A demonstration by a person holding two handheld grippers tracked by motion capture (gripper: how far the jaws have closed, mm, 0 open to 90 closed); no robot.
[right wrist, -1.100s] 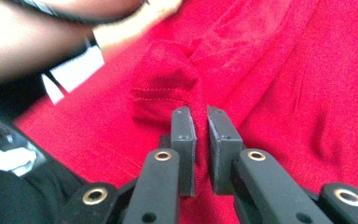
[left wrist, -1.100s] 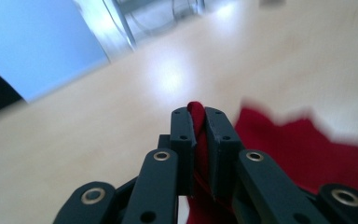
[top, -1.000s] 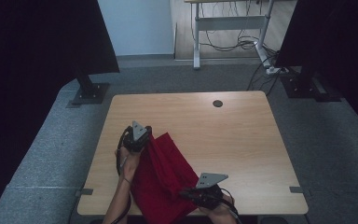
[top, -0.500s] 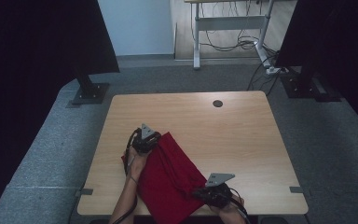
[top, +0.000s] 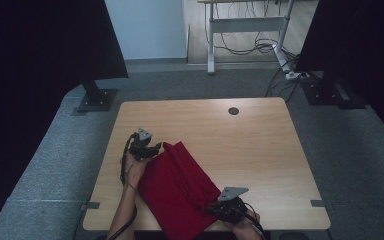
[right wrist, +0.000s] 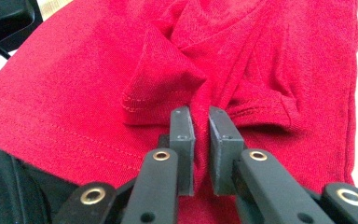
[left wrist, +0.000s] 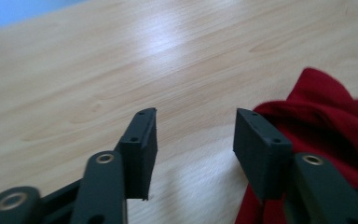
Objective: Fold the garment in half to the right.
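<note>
A red cloth (top: 180, 190), a folded garment with stitched hems, lies on the near part of the wooden table (top: 240, 145) and hangs over its front edge. My left gripper (top: 154, 149) sits at the cloth's far left corner. In the left gripper view its jaws (left wrist: 193, 126) have just been opening and stand apart over bare wood, with the red cloth (left wrist: 326, 116) beside the right-hand jaw and nothing between them. My right gripper (top: 212, 205) rests at the cloth's near right side, shut (right wrist: 199, 116) on a bunched fold of the red cloth (right wrist: 98, 84).
A round dark grommet (top: 233, 110) sits near the table's far edge. Black panels on floor stands (top: 95, 95) flank the table left and right (top: 330, 90). Behind it are a desk frame and cables (top: 260, 47) on the floor.
The left gripper came down at the cloth's far corner and its jaws opened, letting the cloth go. The cloth now lies flatter. The right hand sank toward the front edge.
</note>
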